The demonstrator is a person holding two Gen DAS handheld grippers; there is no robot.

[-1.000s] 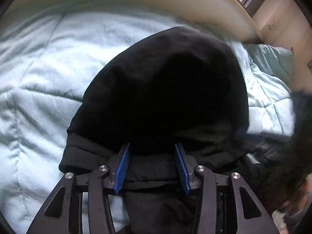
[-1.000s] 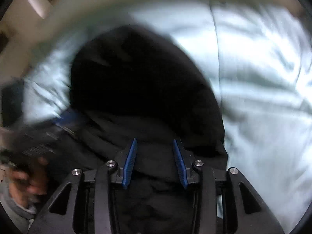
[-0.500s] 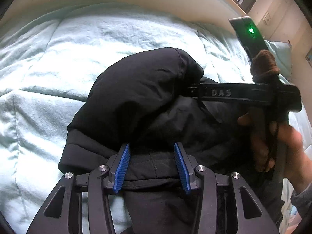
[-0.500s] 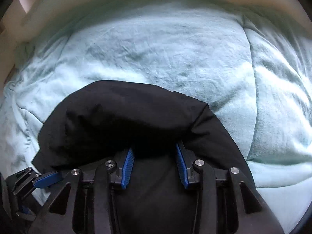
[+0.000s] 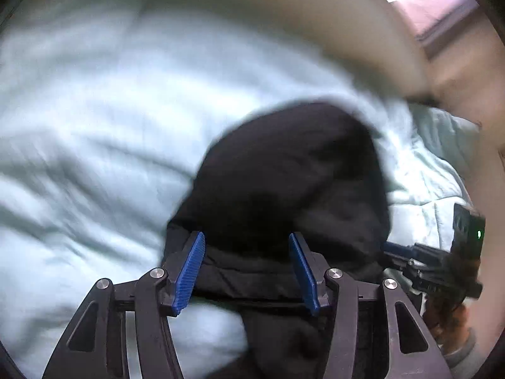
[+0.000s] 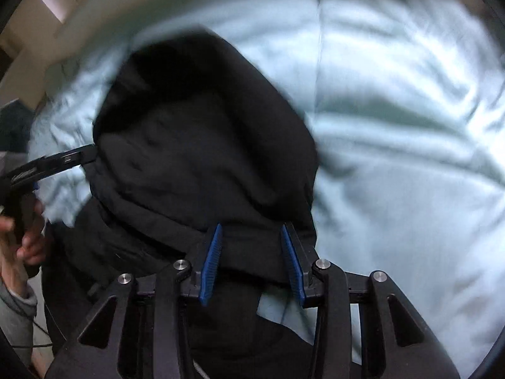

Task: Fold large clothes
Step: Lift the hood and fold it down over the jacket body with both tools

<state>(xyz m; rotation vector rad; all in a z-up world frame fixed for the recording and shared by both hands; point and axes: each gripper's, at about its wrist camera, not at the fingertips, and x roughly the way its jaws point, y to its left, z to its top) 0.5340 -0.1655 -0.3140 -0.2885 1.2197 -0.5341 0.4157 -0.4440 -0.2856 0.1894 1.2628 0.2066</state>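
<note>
Pale blue quilted bed (image 5: 94,110) fills both frames. The bulky black padded jacket (image 5: 284,173) lies centre frame, stretching up and away. Left hand-held gripper (image 5: 247,260) is opening around its hem; right hand-held gripper (image 6: 251,252) grasps it.

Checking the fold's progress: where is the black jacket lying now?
The black jacket lies bunched on the light blue quilt, centre in both wrist views, its near edge between each hand-held gripper's blue pads.

matt black padded cloth jacket (image 5: 284,173), soft wrinkled pale-green quilt (image 5: 94,110)
</note>
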